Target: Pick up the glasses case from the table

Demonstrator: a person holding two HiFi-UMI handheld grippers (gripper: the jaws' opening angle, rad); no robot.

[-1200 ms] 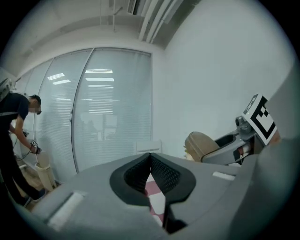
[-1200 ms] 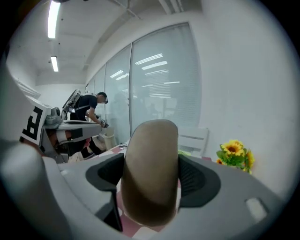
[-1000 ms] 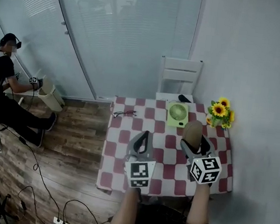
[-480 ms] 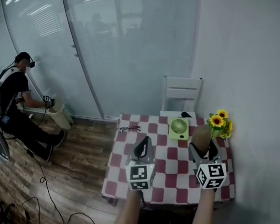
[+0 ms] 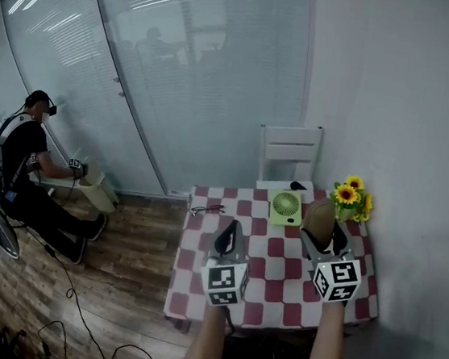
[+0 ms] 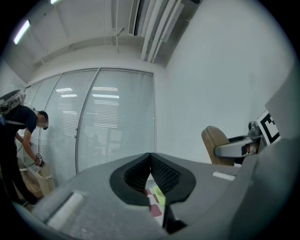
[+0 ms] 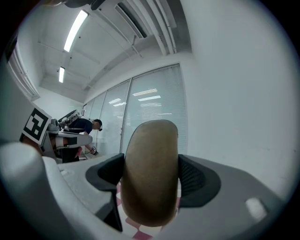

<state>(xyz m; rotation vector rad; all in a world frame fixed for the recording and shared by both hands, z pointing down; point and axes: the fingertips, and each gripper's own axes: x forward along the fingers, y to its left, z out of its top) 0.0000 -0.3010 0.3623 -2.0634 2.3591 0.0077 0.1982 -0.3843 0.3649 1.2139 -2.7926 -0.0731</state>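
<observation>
Glasses case lifted clear of the checked table in the right gripper; the left gripper carries nothing.
Head view: the tan case stands on end above the table's right side, toward the far right corner, near a green fan. Left gripper view: the jaws are pressed together, empty. Right gripper view: both pads squeeze the case's rounded sides. That smooth curve could twist or slip free if the squeeze eases, dropping it onto the table.

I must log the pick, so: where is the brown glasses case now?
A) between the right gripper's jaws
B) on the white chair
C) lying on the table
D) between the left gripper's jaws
A: the right gripper clamps the glasses case between its jaws, above the table.
</observation>
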